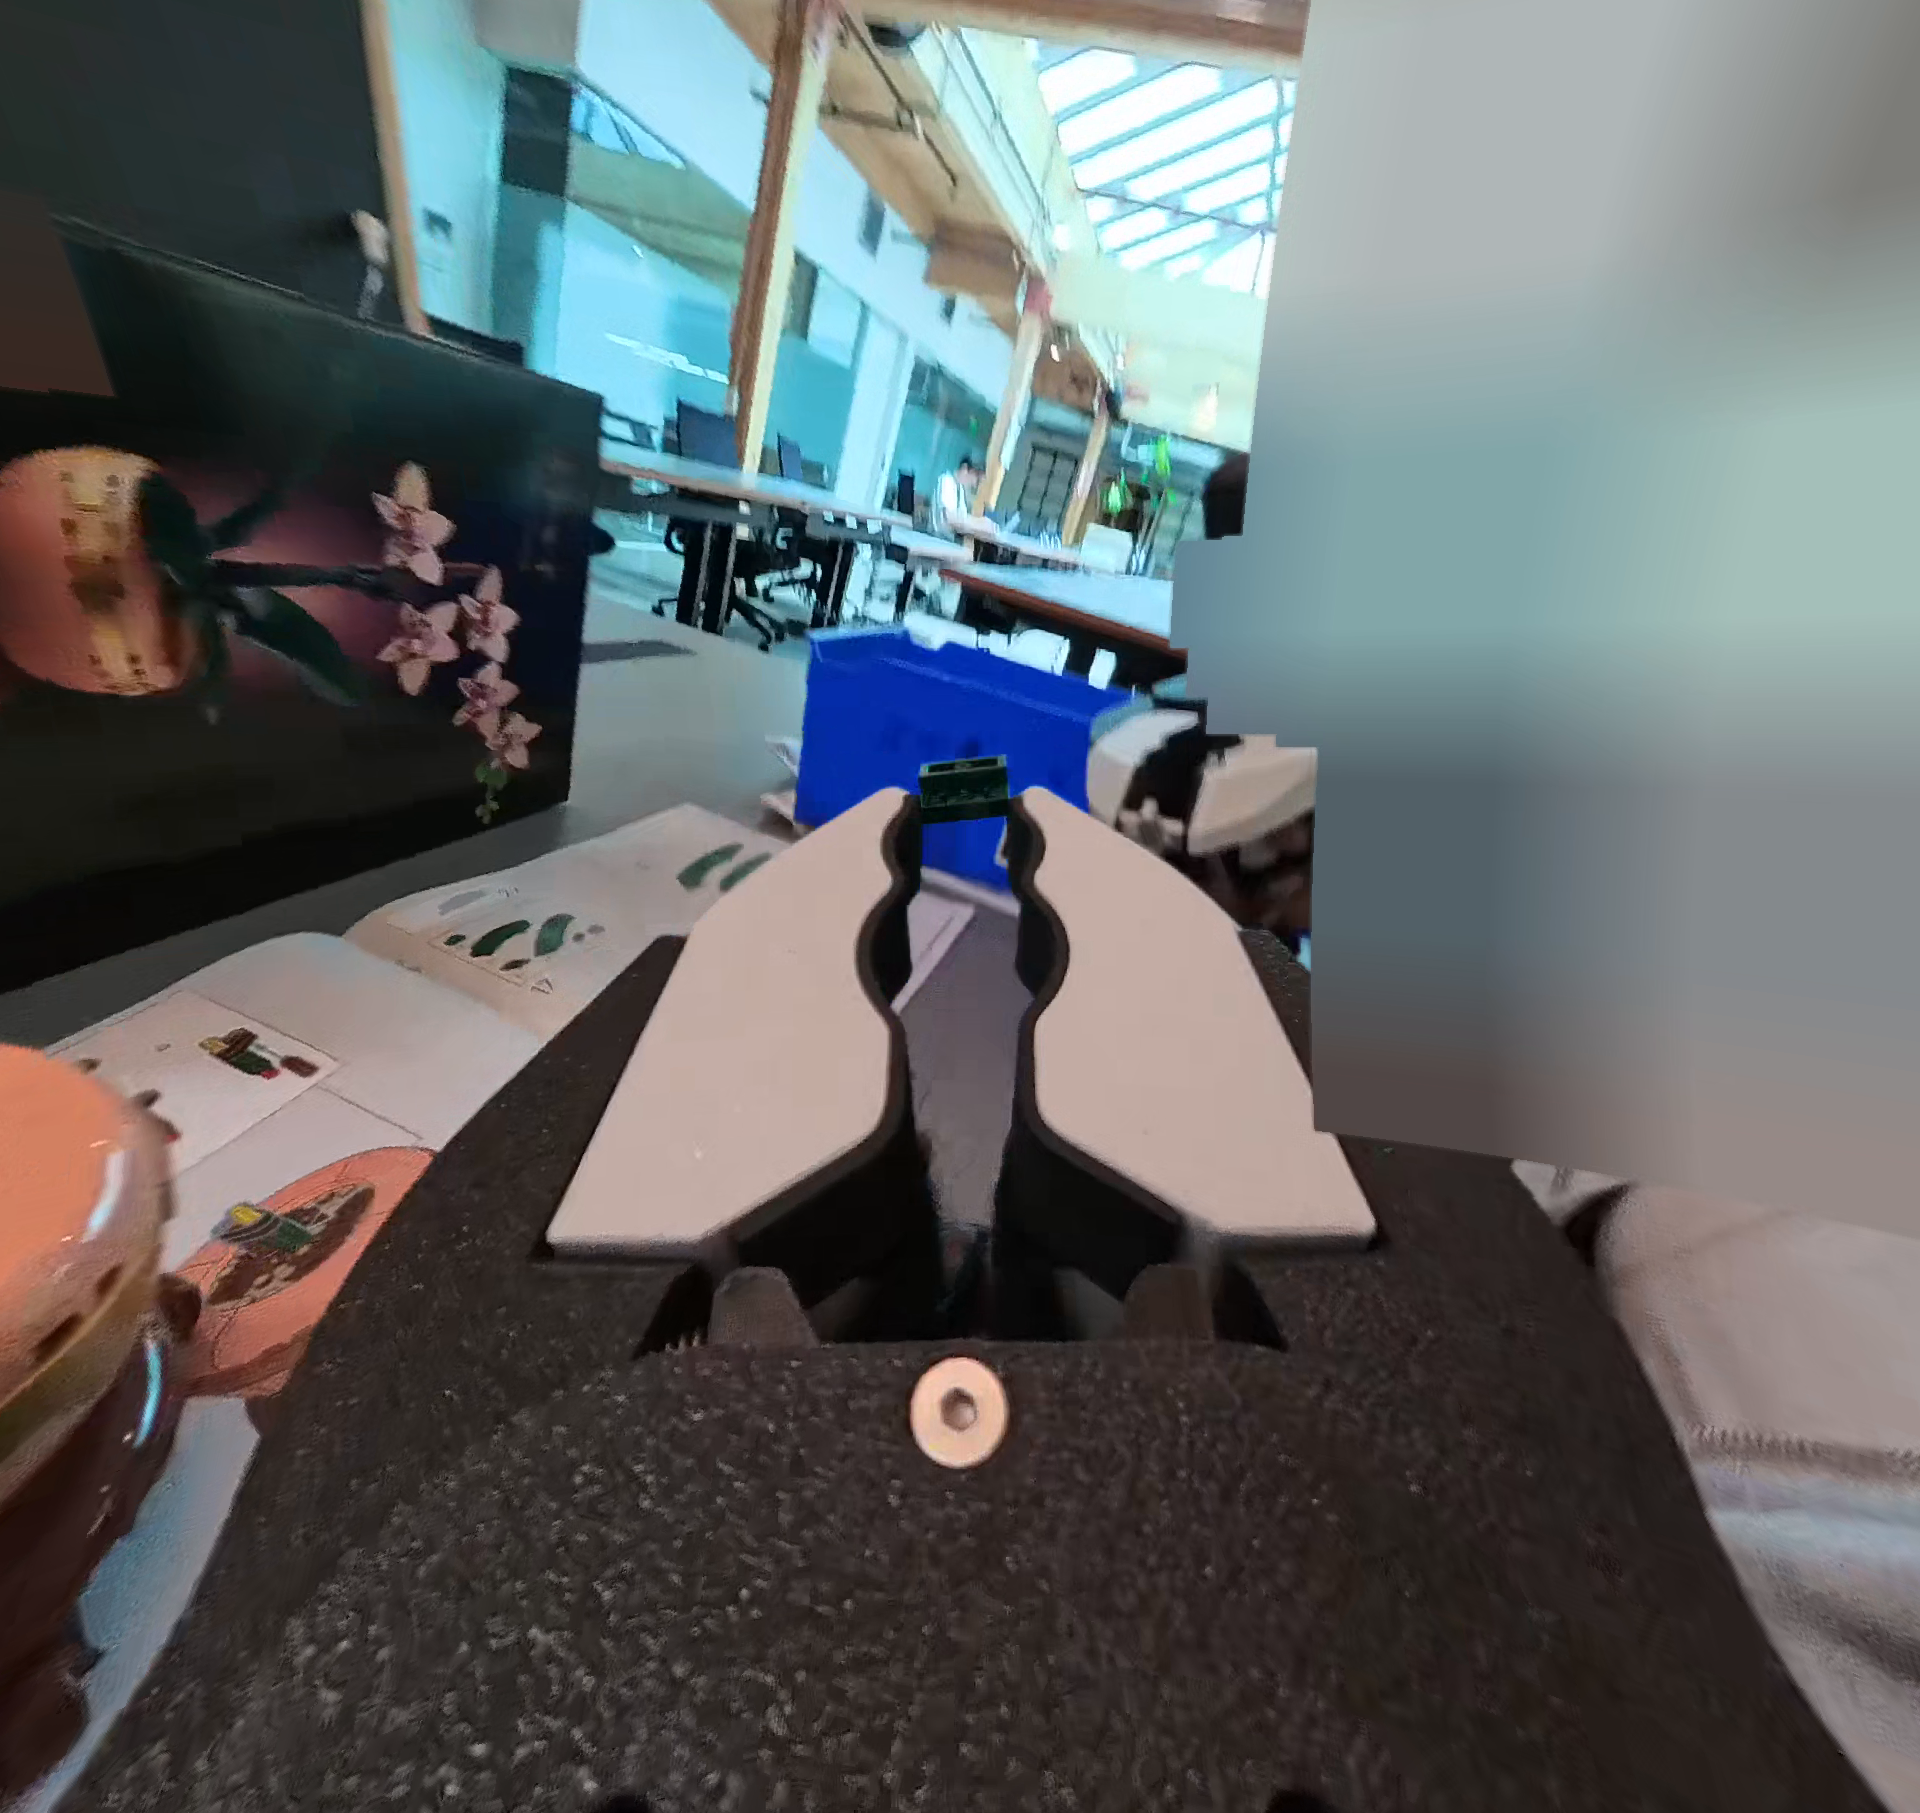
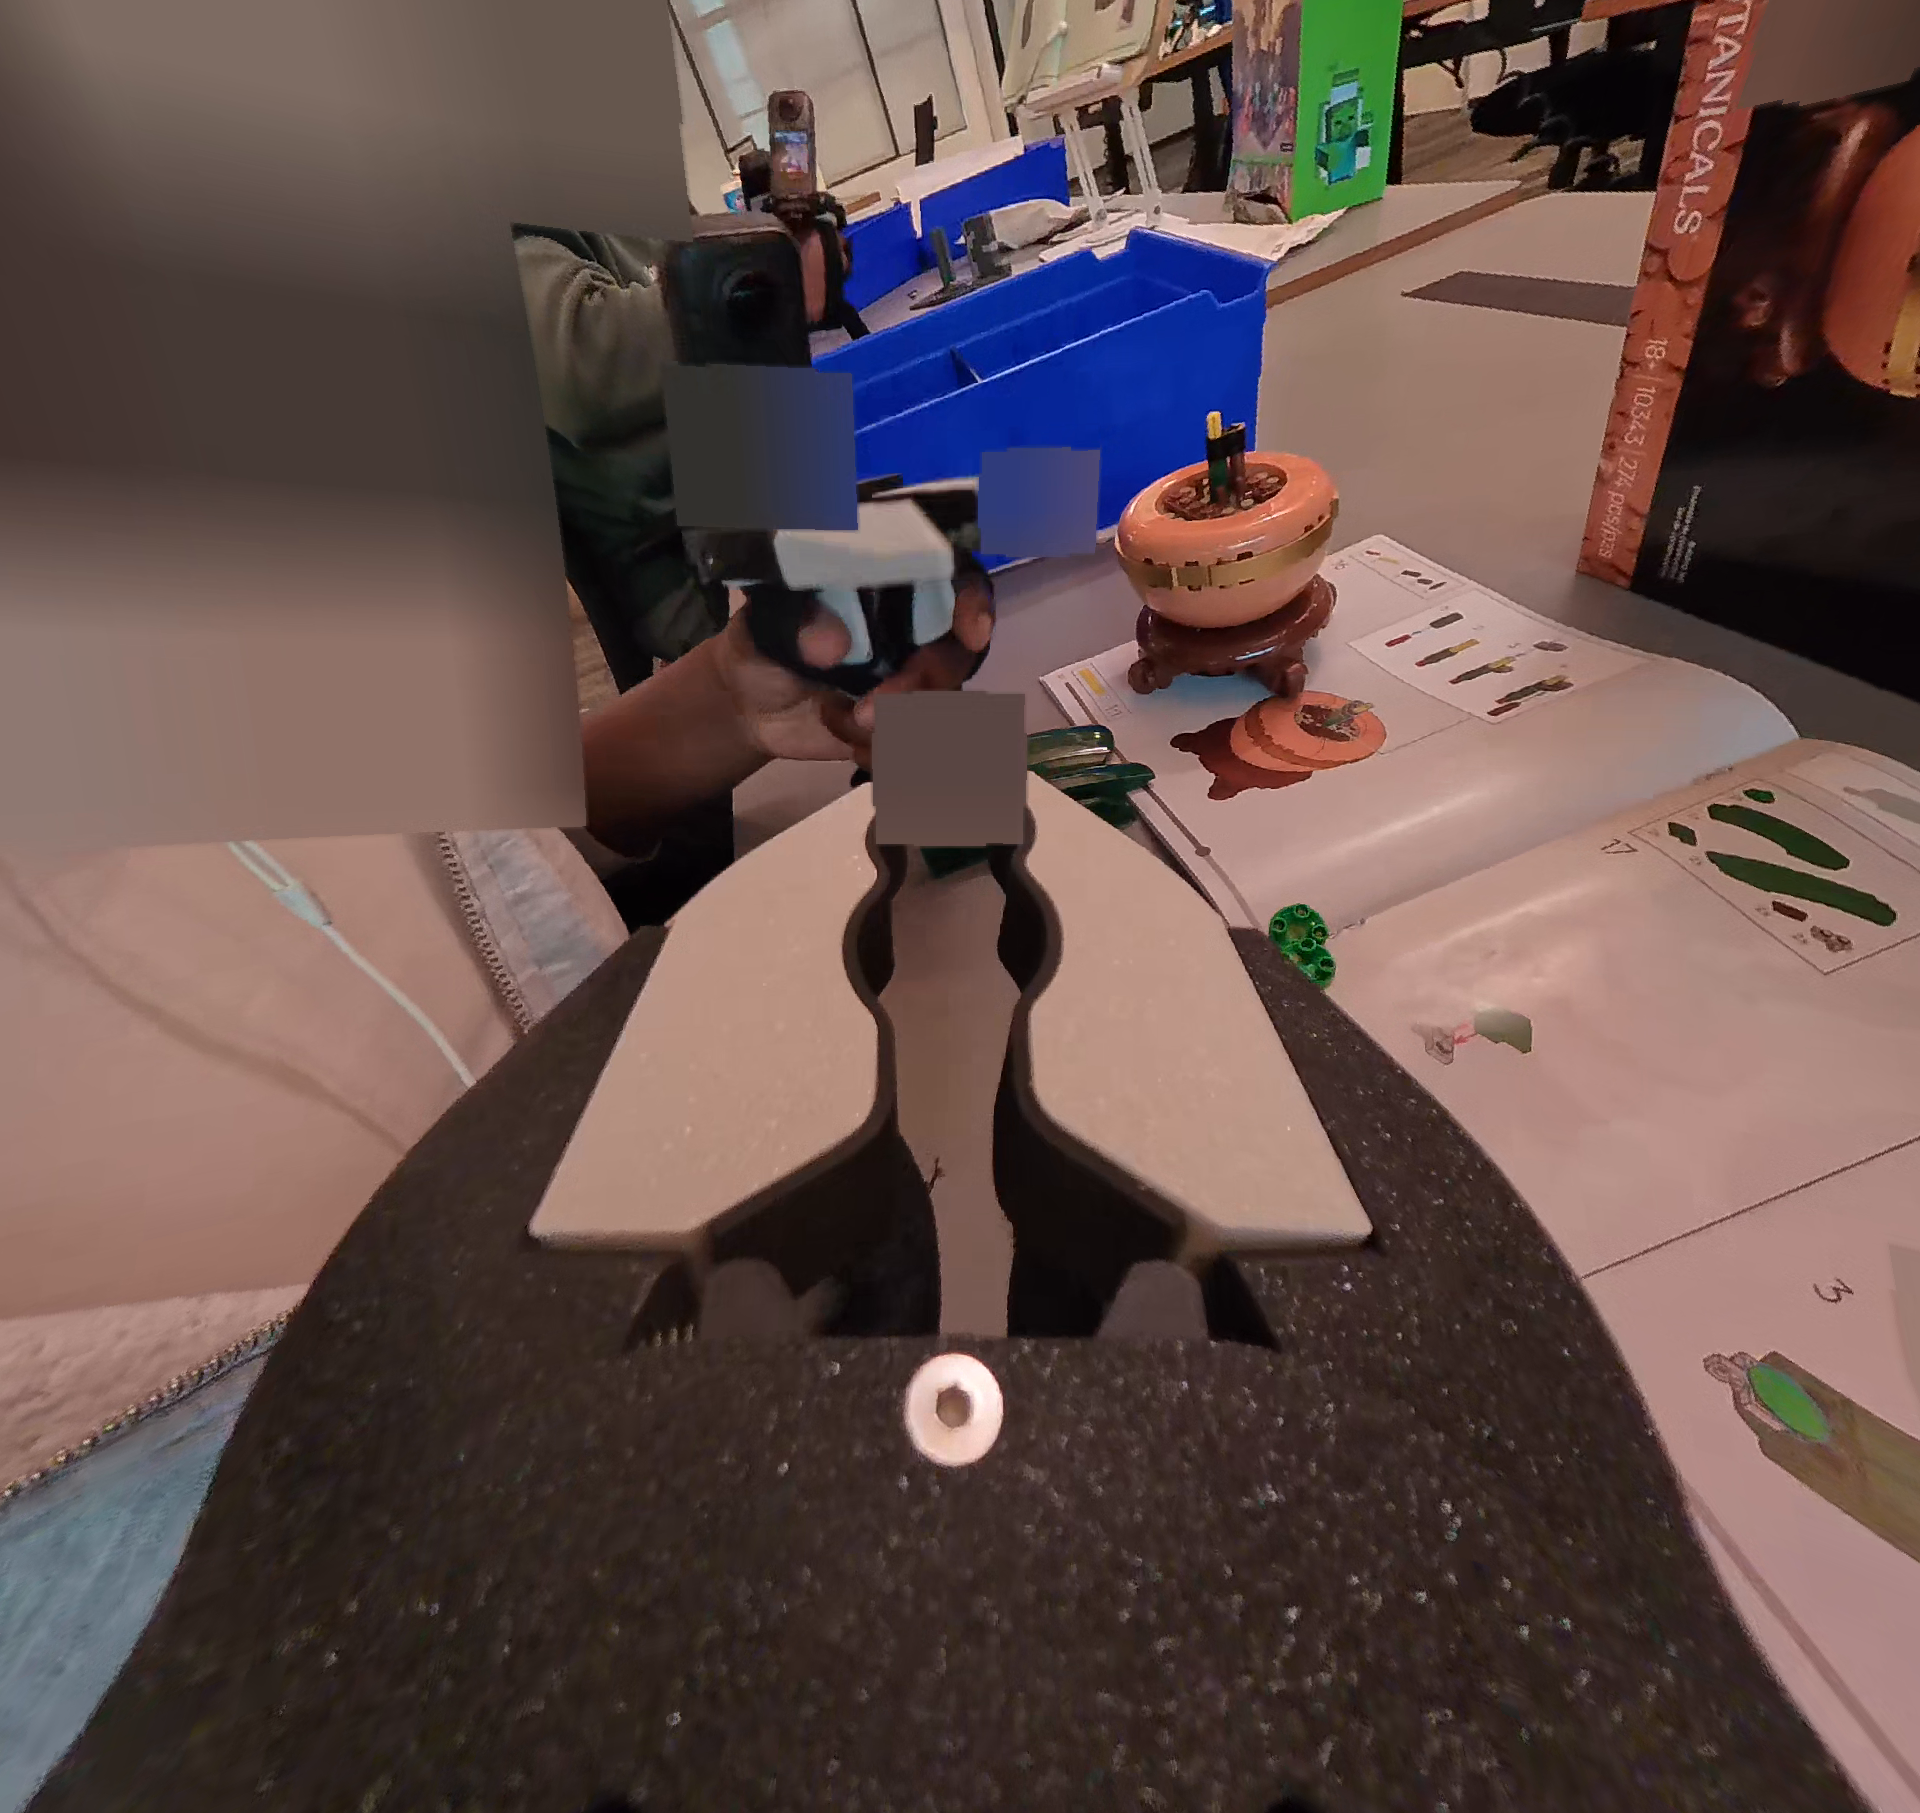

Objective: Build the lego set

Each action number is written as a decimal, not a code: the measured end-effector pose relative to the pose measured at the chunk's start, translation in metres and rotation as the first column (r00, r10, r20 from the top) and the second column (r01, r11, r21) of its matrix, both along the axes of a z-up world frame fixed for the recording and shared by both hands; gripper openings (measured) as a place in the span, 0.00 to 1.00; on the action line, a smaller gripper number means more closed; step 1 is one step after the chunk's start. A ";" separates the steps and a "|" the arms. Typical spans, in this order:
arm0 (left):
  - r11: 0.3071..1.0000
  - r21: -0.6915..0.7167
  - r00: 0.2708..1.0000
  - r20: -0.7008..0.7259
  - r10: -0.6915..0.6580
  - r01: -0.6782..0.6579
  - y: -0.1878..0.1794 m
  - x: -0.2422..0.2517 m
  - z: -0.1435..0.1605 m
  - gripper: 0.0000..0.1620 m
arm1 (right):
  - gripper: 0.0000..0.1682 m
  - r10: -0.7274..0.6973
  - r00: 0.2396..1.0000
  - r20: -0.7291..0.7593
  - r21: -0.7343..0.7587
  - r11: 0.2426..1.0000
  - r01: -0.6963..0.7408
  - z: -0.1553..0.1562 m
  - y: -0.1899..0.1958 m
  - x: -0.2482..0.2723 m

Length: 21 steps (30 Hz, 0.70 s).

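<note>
My left gripper [image 1: 963, 818] is shut on a small dark green Lego piece [image 1: 963, 789], held at the fingertips above the table. It also shows in the right wrist view [image 2: 862, 558], held in a hand. My right gripper [image 2: 951, 833] is closed on a dark green piece [image 2: 940, 862]; a mosaic patch hides most of the tips. Dark green leaf pieces [image 2: 1086, 761] stick out just right of those tips. The peach Lego pot [image 2: 1226, 558] stands on its brown base on the open instruction booklet [image 2: 1455, 932], with a short stem rising from its top.
A blue bin [image 2: 1091, 381] stands behind the pot and shows in the left wrist view [image 1: 935, 714]. The dark set box [image 1: 312, 600] stands at the table's far side. Bright green round pieces [image 2: 1304, 944] lie beside the booklet. The pot is close at the lower left [image 1: 62, 1244]. There is about 8 cm between the tips of the two grippers. The peach Lego pot [image 2: 1226, 558] lies around 12 cm away from my left fingertips. The left camera catches it too, in the left wrist view [image 1: 140, 1147].
</note>
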<state>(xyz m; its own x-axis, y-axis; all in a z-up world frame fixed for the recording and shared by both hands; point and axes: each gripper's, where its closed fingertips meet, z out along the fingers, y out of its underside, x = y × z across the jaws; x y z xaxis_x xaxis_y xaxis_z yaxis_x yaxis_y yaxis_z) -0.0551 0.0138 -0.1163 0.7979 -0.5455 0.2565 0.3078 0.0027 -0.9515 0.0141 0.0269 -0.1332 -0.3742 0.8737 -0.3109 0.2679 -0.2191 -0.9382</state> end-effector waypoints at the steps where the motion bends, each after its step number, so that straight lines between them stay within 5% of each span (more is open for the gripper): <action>1: 1.000 -0.007 0.999 -0.048 -0.022 0.021 0.000 0.009 -0.005 0.09 | 0.09 0.003 1.000 0.005 0.004 1.000 -0.003 -0.001 0.000 -0.001; 6: 0.955 -0.080 0.939 -0.174 -0.295 0.285 -0.019 0.051 -0.026 0.09 | 0.09 0.126 0.991 0.032 0.127 0.983 -0.129 0.000 -0.014 0.006; 10: 0.872 -0.126 0.859 -0.155 -0.489 0.474 -0.037 0.065 -0.034 0.09 | 0.09 0.333 0.941 0.057 0.314 0.889 -0.334 0.000 -0.036 0.016; 15: 0.925 -0.151 0.897 -0.233 -0.377 0.349 -0.029 0.045 -0.039 0.09 | 0.09 0.204 0.924 0.322 0.466 0.816 -0.342 -0.040 -0.012 0.008; 21: 0.962 -0.131 0.919 -0.289 -0.270 0.241 -0.038 0.028 -0.042 0.09 | 0.09 0.063 0.753 0.654 0.561 0.627 -0.540 -0.114 0.017 0.031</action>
